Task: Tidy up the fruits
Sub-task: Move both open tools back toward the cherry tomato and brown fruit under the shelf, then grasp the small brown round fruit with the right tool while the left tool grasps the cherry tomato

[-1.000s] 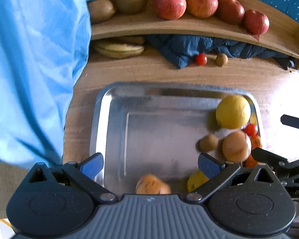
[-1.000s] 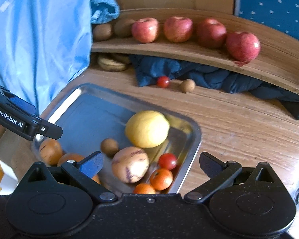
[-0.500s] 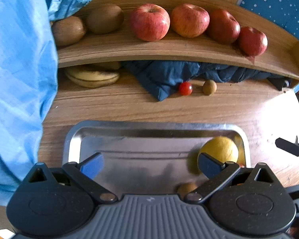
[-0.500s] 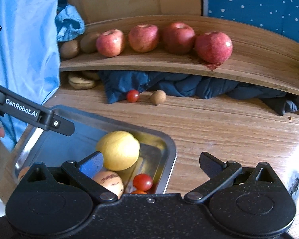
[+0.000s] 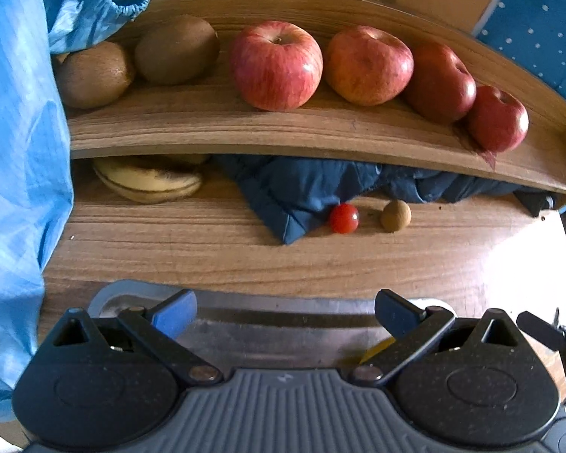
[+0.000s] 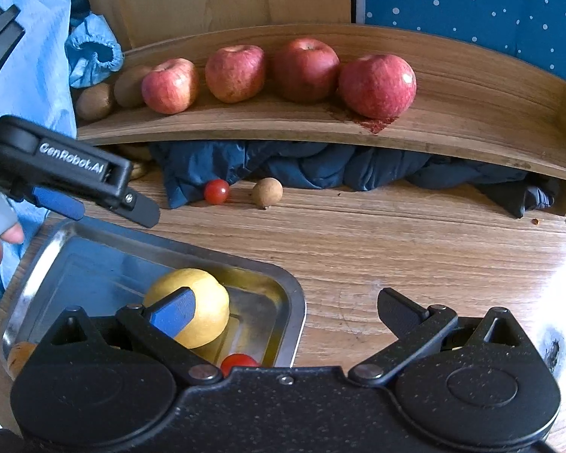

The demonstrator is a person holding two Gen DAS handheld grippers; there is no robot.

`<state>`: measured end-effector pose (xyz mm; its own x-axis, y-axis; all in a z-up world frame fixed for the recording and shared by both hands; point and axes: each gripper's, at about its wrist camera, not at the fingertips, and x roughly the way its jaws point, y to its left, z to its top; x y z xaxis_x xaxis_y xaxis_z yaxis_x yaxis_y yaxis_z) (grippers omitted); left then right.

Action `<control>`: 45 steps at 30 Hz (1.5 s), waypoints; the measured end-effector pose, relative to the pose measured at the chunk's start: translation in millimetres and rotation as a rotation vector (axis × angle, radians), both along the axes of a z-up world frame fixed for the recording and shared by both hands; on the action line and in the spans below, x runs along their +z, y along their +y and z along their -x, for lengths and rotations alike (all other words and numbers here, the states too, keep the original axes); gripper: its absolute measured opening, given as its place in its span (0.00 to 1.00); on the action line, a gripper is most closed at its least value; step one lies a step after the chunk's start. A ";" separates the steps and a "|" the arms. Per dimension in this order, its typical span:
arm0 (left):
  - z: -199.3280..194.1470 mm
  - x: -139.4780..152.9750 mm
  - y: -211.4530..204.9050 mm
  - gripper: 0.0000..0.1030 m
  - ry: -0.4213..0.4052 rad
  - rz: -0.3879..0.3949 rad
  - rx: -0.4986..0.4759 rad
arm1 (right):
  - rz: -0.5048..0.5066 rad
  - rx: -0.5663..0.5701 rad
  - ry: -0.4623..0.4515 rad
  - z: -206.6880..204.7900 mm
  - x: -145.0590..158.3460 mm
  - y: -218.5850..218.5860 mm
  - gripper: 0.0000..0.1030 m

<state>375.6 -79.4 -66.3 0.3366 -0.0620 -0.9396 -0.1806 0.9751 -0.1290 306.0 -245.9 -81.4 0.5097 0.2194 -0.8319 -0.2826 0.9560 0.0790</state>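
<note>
Wood table (image 6: 396, 249) and a wood shelf (image 5: 245, 128) fill the view. Four apples (image 5: 277, 66) sit in a row along the shelf, stems up, with two kiwis (image 5: 177, 54) on their left, lying long-ways along the shelf. Under the shelf lie a banana (image 5: 151, 185), stretched left to right, and a dark blue cloth (image 5: 302, 192). A small tomato (image 5: 344, 218) and a little brown fruit (image 5: 396, 216) sit just beside each other on the table, near the cloth. The metal tray (image 6: 294, 302) holds a lemon (image 6: 207, 302) in its far right corner. The left tool (image 5: 285, 311) is spread wide and holds nothing. The right tool (image 6: 285, 307) is spread wide too, and empty. Both tools have moved toward the shelf since a second ago, so the apples look bigger and less of the tray shows.
</note>
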 end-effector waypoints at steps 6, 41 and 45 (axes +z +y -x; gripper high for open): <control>-11.4 -5.3 -2.5 0.99 -0.013 0.004 0.037 | 0.011 0.011 -0.007 -11.9 -3.6 -1.4 0.99; -58.5 -32.1 -34.7 0.96 -0.024 0.100 0.151 | 0.044 0.169 -0.049 -78.8 -30.4 16.3 0.90; -60.3 -32.4 -40.9 0.91 -0.036 0.117 0.144 | 0.040 0.181 -0.054 -80.6 -31.9 18.8 0.87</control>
<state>435.8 -120.4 -98.7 0.3828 -0.1187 -0.9162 -0.3102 0.9176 -0.2485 386.7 -227.1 -113.2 0.5088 0.2789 -0.8145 -0.4529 0.8913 0.0223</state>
